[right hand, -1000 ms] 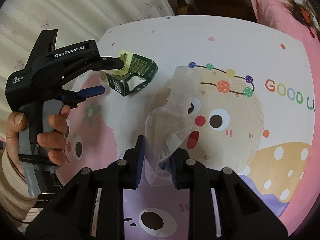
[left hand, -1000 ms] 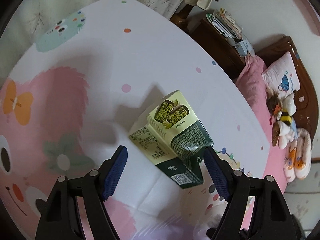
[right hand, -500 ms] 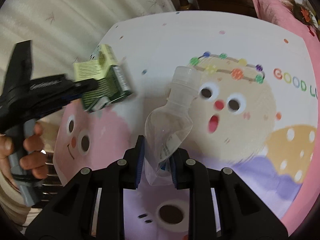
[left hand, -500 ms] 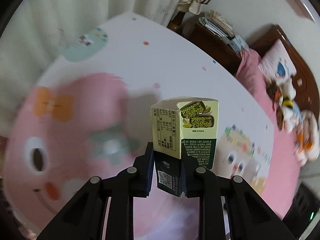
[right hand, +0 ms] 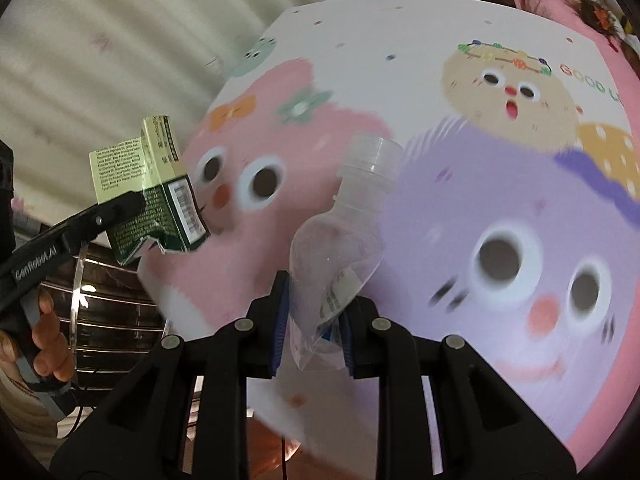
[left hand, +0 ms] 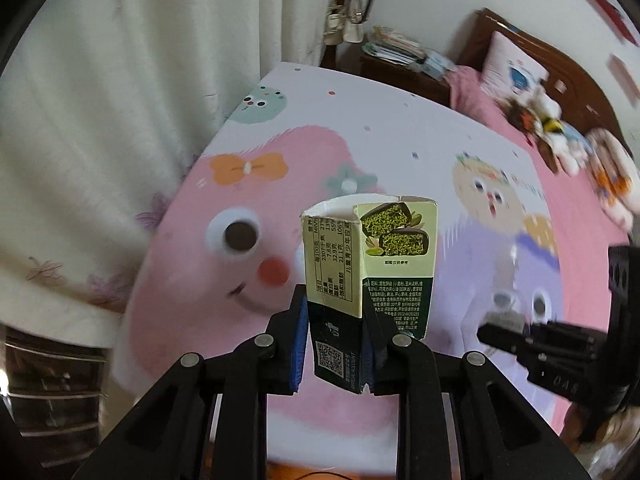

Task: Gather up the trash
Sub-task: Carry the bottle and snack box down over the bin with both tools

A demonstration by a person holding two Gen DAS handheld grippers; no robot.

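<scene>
Cardboard snack box (left hand: 370, 268), green and cream with a torn lower edge, is clamped upright in the left gripper (left hand: 336, 344) and held clear above the cartoon-print tablecloth (left hand: 240, 184). Right gripper (right hand: 312, 332) is closed on a crushed clear plastic bottle (right hand: 344, 240), likewise lifted off the surface. Both pieces of trash are therefore picked up; disposal remains outstanding. No bin is identifiable, though blur at the table's near edge may hide one.
</scene>
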